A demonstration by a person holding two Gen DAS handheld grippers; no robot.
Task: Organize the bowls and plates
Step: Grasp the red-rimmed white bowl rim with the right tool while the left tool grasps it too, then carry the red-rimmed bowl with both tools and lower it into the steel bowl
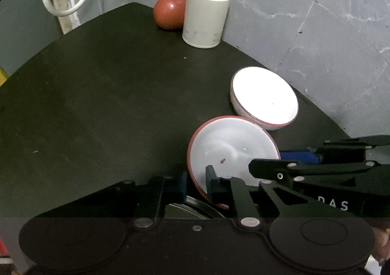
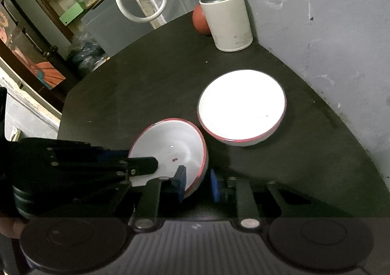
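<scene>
Bowls with red rims sat on our dark table (image 1: pixel 97 104): the tilted bowl (image 1: pixel 231 150) at lower centre of the left wrist view, the level bowl (image 1: pixel 264 97) just beyond it toward the right edge. Our left tool (image 1: pixel 196 183) was clamped on the tilted bowl's near rim. In the right wrist view, our right tool (image 2: pixel 197 184) straddled that bowl's rim, its fingers (image 2: pixel 180 183) apart; whether they pressed the rim we could not tell. A lidless flask (image 1: pixel 206 14) and red ball (image 1: pixel 169 12) stood at upper centre.
</scene>
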